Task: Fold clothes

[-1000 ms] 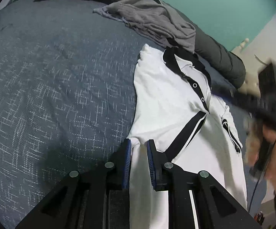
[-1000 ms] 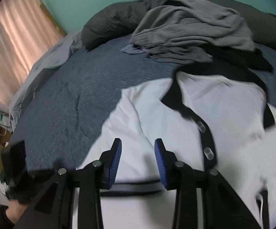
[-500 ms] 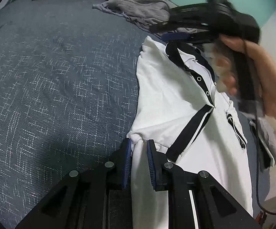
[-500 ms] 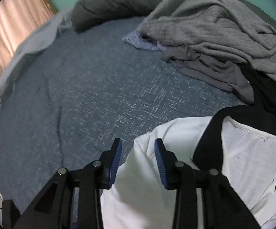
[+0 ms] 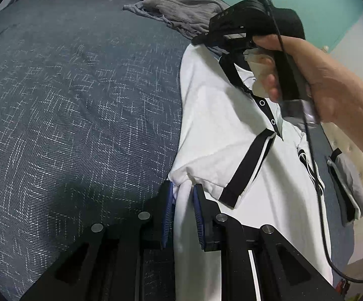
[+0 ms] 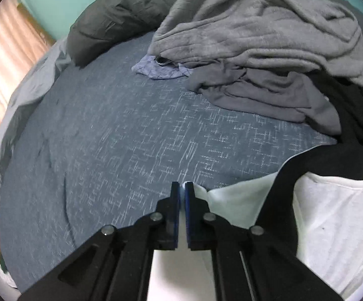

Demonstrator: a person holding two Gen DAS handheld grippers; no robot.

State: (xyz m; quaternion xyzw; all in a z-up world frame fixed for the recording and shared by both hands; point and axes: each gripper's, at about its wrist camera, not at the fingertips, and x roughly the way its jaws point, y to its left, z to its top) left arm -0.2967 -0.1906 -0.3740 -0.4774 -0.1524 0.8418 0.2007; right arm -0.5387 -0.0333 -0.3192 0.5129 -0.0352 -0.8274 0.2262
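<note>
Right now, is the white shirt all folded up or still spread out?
Mostly spread out. The white shirt lies flat on the bed, collar and buttons showing; only one sleeve is folded across its front.

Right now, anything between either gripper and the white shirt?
Nothing visible. The left gripper already pinches the white shirt at its side edge, and the right gripper, just closed, pinches the shoulder edge by the black collar.
</note>
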